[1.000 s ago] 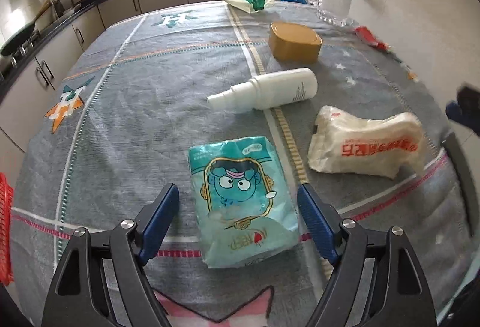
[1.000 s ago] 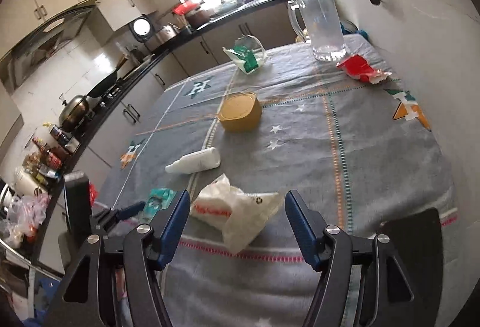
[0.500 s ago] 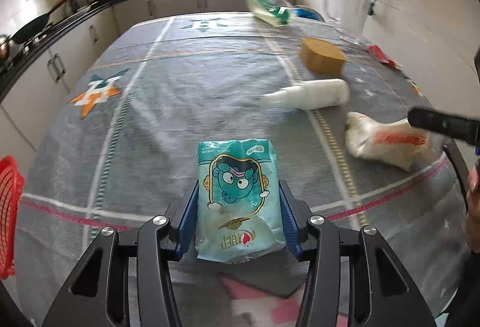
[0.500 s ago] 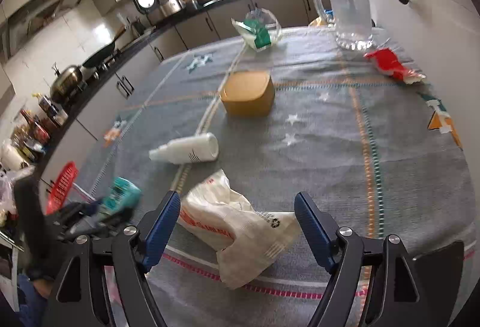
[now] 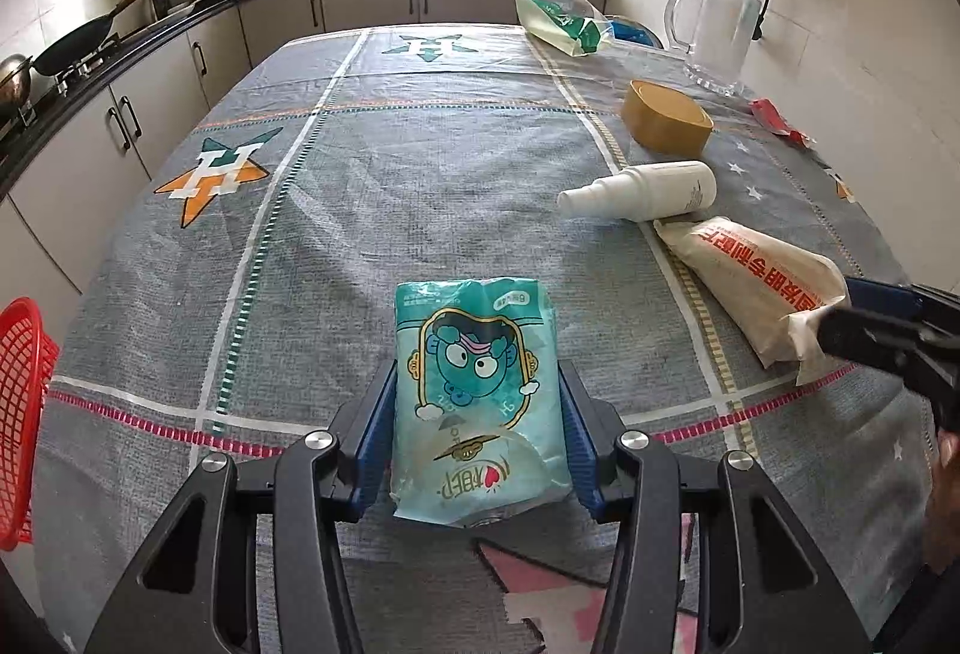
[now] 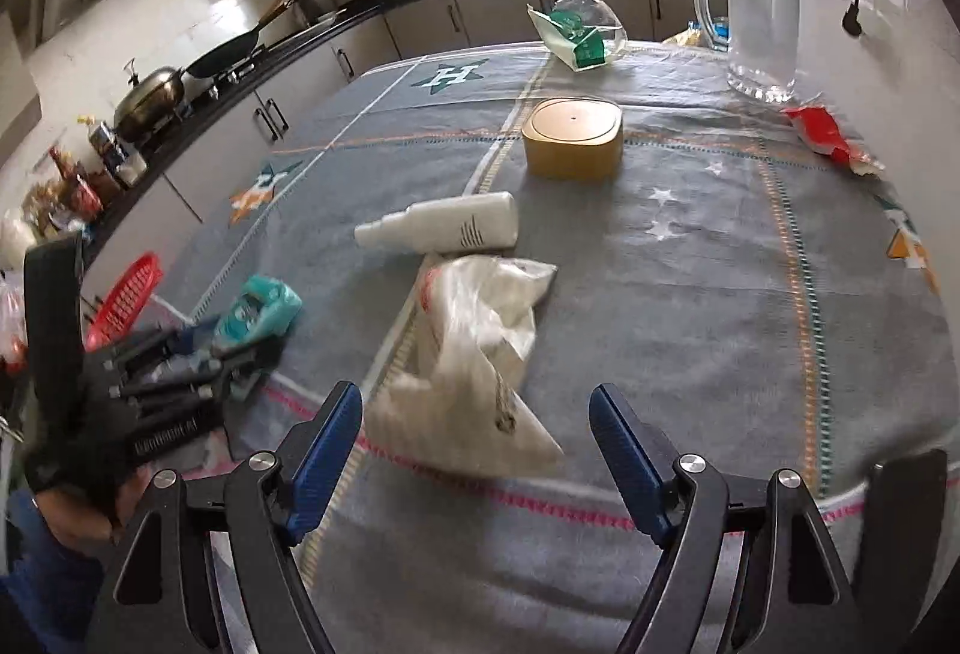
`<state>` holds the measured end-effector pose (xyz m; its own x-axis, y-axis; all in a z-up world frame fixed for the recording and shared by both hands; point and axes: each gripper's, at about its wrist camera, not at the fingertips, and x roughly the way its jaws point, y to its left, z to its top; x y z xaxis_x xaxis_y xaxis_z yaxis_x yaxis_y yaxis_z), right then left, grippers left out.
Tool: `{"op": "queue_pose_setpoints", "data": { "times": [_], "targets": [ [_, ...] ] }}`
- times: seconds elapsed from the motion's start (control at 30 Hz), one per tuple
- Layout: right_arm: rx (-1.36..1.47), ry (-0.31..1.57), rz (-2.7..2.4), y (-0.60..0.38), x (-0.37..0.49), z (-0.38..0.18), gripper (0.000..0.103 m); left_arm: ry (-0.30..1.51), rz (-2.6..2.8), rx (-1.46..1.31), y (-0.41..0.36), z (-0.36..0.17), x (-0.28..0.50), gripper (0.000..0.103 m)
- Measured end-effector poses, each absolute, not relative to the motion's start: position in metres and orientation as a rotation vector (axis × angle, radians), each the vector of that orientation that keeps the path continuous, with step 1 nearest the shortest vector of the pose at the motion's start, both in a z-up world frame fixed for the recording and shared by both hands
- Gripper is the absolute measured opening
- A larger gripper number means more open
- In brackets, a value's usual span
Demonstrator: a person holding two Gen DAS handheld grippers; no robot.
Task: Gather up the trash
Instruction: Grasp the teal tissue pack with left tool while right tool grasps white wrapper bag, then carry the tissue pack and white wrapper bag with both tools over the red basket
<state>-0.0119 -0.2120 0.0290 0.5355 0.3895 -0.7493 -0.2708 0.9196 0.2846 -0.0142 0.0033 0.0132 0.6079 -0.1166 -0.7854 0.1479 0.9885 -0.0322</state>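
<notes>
Left claw (image 5: 477, 435): blue pads clamped on both sides of the teal tissue pack (image 5: 477, 402), at the near edge of the counter (image 5: 420, 174). Right claw (image 6: 477, 450): fingers apart, astride the near end of the white crumpled bag (image 6: 474, 354). Just beyond the bag: white spray bottle (image 6: 441, 228) lying on its side; farther back, tan box (image 6: 573, 138). Red basket (image 5: 18, 414) at the counter's left edge.
</notes>
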Motion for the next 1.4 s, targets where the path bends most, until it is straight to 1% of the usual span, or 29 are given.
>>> {"op": "queue_pose_setpoints", "data": {
  "times": [0.1, 0.13, 0.17, 0.2, 0.23, 0.4, 0.43, 0.47, 0.53, 0.87, 1.4],
  "targets": [
    [0.174, 0.939, 0.382, -0.207, 0.000, 0.026, 0.083, 0.905, -0.150, 0.044, 0.002, 0.013, -0.014, 0.049],
    [0.173, 0.948, 0.367, -0.204, 0.004, 0.022, 0.082, 0.905, -0.149, 0.046, 0.002, 0.013, -0.014, 0.049],
    [0.168, 0.968, 0.334, -0.202, 0.007, 0.016, 0.075, 0.905, -0.147, 0.049, 0.002, 0.013, -0.015, 0.049],
    [0.174, 0.982, 0.328, -0.201, 0.008, 0.012, 0.074, 0.905, -0.147, 0.050, 0.002, 0.013, -0.015, 0.049],
    [0.179, 0.964, 0.327, -0.201, 0.006, 0.013, 0.068, 0.905, -0.148, 0.049, 0.002, 0.013, -0.015, 0.049],
    [0.202, 0.939, 0.311, -0.201, -0.007, 0.013, 0.064, 0.899, -0.145, 0.048, 0.002, 0.014, -0.016, 0.047],
    [0.211, 0.926, 0.302, -0.201, -0.012, 0.014, 0.064, 0.891, -0.142, 0.046, 0.003, 0.015, -0.017, 0.046],
    [0.216, 0.918, 0.299, -0.201, -0.015, 0.016, 0.061, 0.878, -0.133, 0.046, 0.004, 0.017, -0.018, 0.045],
    [0.230, 0.896, 0.296, -0.201, -0.023, 0.019, 0.060, 0.848, -0.125, 0.042, 0.005, 0.022, -0.022, 0.045],
    [0.245, 0.829, 0.325, -0.183, -0.051, 0.033, 0.059, 0.766, -0.091, 0.096, 0.004, 0.036, -0.047, 0.045],
    [0.204, 0.837, 0.351, -0.153, -0.062, 0.044, 0.059, 0.716, -0.063, 0.059, 0.033, 0.052, -0.068, 0.045]
  ]
}}
